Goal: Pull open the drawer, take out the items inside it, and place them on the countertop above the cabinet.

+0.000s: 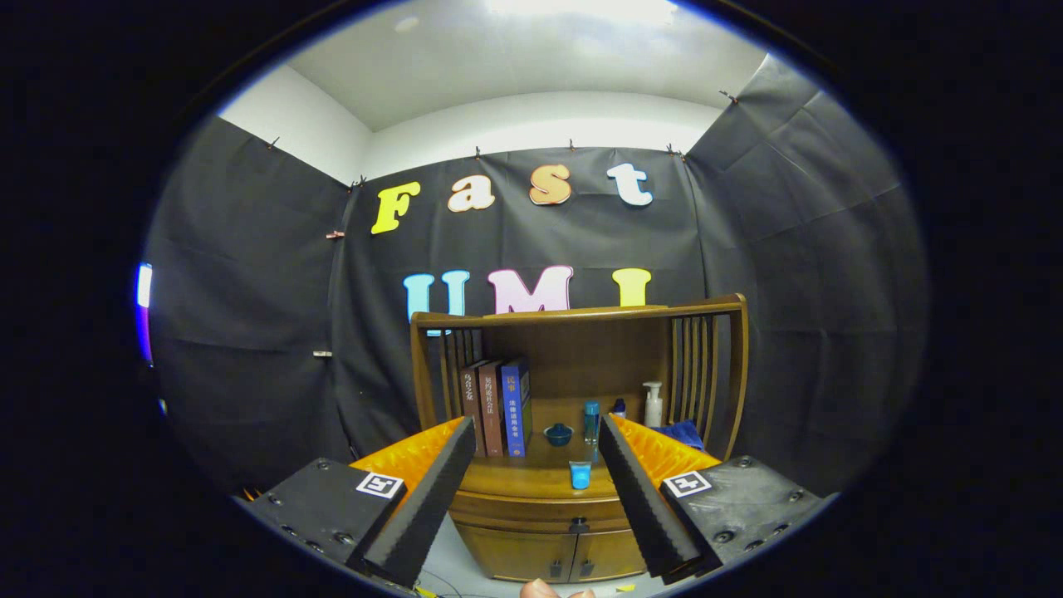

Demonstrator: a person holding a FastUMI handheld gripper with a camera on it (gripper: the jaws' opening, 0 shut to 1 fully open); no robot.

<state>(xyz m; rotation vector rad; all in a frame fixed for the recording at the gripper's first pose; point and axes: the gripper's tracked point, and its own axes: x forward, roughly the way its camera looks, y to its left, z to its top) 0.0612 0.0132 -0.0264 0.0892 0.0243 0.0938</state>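
Nearest the camera, the tool (536,498) has its two ribbed fingers (423,507) spread wide apart with nothing held between them, each finger mounted on a dark block that carries a small square black-and-white marker (379,485). At the bottom, just below the gap between the fingers, the tip of a person's finger or thumb (540,590) shows. Beyond the fingers and framed in the gap between them stands a brown wooden cabinet (531,548) with two lower doors, each with a small dark pull. Above the doors runs the shallow wooden drawer (523,508), shut flush with the cabinet front, with a small dark knob (578,525) at its middle; what lies inside it cannot be seen. On the wooden worktop (515,477) above the drawer, a small light-blue cup (580,474) stands near the front edge, its contents not discernible. Farther back are a dark-blue lidded bowl (558,433), a slim teal bottle (590,420) just beside it, a small blue-capped bottle (619,407), and a white pump bottle (653,404) near the slatted side panel, with a dark-blue cloth-like item (683,433) lying below it. To the other side, three upright books (497,407), two reddish-brown and one blue, stand together against the slats. A curved wooden hutch top (581,313) spans the worktop, and behind it hangs the black cloth wall (249,316) under a white ceiling.
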